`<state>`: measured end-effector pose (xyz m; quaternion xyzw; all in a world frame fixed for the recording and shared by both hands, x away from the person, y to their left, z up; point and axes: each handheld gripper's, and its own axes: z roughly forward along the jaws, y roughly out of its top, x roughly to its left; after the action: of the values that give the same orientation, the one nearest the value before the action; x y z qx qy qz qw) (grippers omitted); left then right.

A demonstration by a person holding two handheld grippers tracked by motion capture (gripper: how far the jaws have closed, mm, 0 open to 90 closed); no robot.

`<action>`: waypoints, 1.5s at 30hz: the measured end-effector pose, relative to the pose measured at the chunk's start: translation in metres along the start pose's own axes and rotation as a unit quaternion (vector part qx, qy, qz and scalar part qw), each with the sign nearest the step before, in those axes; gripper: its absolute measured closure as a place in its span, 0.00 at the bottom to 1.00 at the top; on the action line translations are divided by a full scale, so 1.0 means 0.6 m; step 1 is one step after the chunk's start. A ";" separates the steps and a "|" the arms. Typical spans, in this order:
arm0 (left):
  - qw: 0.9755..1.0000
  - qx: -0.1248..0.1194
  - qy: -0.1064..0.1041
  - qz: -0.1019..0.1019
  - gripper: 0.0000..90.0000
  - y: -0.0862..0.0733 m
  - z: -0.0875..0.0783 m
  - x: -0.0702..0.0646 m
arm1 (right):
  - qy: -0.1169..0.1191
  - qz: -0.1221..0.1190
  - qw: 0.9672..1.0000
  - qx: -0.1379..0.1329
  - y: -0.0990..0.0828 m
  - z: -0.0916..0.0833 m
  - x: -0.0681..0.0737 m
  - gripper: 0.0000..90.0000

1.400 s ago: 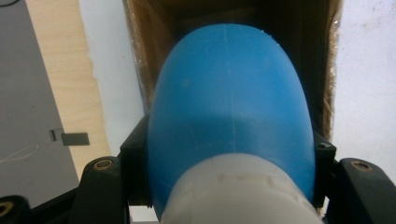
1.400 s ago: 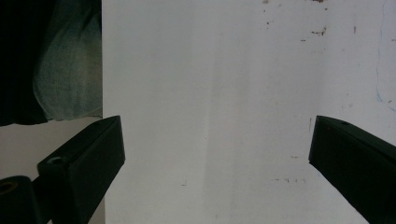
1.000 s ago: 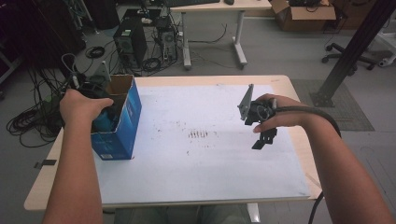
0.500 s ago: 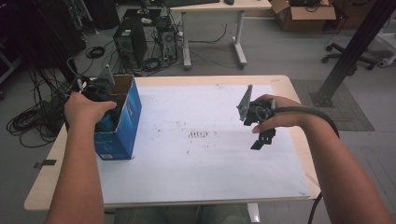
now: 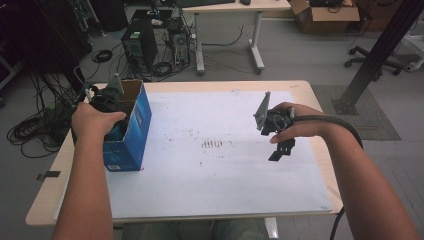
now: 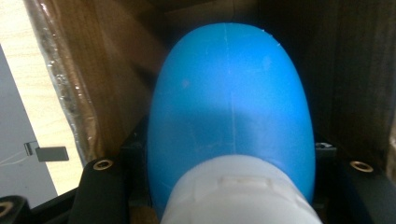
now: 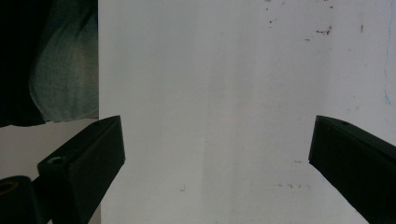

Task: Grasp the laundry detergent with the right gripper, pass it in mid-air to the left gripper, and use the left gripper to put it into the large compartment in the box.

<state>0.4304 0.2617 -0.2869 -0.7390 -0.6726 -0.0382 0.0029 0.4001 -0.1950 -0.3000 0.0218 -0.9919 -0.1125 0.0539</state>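
A blue egg-shaped object [image 6: 229,116] with a white end is clamped between the jaws of the left claw [image 6: 229,186], as seen in the left gripper view. It is held inside the brown cardboard interior of a blue box [image 5: 131,131], whose inner walls are seen close on both sides of it. The white end is turned toward the camera and the rounded blue end toward the depth of the box.

In the high view, the left claw [image 5: 107,97] is seen lowered into the open top of the blue box, with the left hand [image 5: 92,120] wrapped around it. The box is stood upright at the left edge of the surface [image 5: 210,190], which is covered with a white sheet marked by small dark specks near its middle.

The right claw [image 5: 280,150] is held by the right hand [image 5: 292,127] above the right part of the white sheet, well apart from the box. Its jaws are spread wide, with nothing between them but the white sheet below, as shown in the right gripper view [image 7: 215,154].
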 end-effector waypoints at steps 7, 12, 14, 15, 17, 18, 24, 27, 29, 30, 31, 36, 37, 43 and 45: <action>1.000 -0.001 -0.001 0.000 0.43 0.000 0.000 0.001 | 0.000 0.000 1.000 -0.002 -0.001 0.000 0.001 0.04; 1.000 -0.003 -0.003 -0.002 0.43 0.000 0.001 0.003 | 0.000 -0.001 1.000 0.000 -0.002 -0.002 0.002 0.04; 1.000 -0.003 -0.002 -0.001 0.42 -0.001 0.001 0.002 | -0.002 -0.001 1.000 -0.002 -0.002 -0.001 0.002 0.04; 1.000 -0.004 -0.002 -0.001 0.42 -0.001 0.001 0.002 | -0.001 -0.001 1.000 -0.001 -0.002 -0.001 0.002 0.04; 1.000 -0.004 -0.001 -0.002 0.42 0.000 0.001 0.002 | -0.001 0.000 1.000 0.002 -0.002 -0.001 0.002 0.04; 1.000 -0.003 -0.001 -0.002 0.42 -0.001 0.001 0.002 | -0.001 0.000 1.000 0.002 -0.002 -0.001 0.002 0.04; 1.000 -0.004 0.000 -0.009 0.40 -0.001 0.000 0.003 | -0.004 -0.001 1.000 -0.001 -0.003 -0.002 0.003 0.04; 1.000 -0.006 0.000 -0.008 0.38 -0.001 -0.002 0.001 | -0.004 0.000 1.000 0.000 -0.003 -0.002 0.004 0.04; 1.000 -0.005 0.001 -0.008 0.36 -0.001 -0.003 -0.001 | -0.004 -0.001 1.000 -0.001 -0.003 -0.003 0.004 0.04; 1.000 -0.005 0.002 -0.006 0.36 0.000 -0.004 -0.002 | -0.005 -0.001 1.000 0.000 -0.004 -0.003 0.004 0.04; 1.000 -0.006 0.004 -0.006 0.36 0.000 -0.005 -0.002 | -0.005 -0.001 1.000 0.000 -0.004 -0.003 0.004 0.04; 1.000 -0.007 0.008 -0.006 0.37 -0.001 -0.011 -0.002 | -0.005 0.000 1.000 -0.001 -0.005 -0.002 0.004 0.04; 1.000 -0.007 0.008 -0.006 0.37 -0.001 -0.011 -0.003 | -0.006 0.000 1.000 -0.001 -0.006 -0.003 0.004 0.04; 1.000 -0.013 0.005 -0.008 0.36 -0.004 -0.020 -0.002 | -0.005 0.001 1.000 -0.002 -0.007 -0.001 0.004 0.04; 1.000 -0.012 0.002 -0.008 0.34 -0.004 -0.023 -0.003 | -0.006 0.001 1.000 0.000 -0.008 -0.001 0.004 0.04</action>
<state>0.4270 0.2595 -0.2734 -0.7337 -0.6777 -0.0484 -0.0049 0.3981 -0.1997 -0.3000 0.0206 -0.9923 -0.1121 0.0484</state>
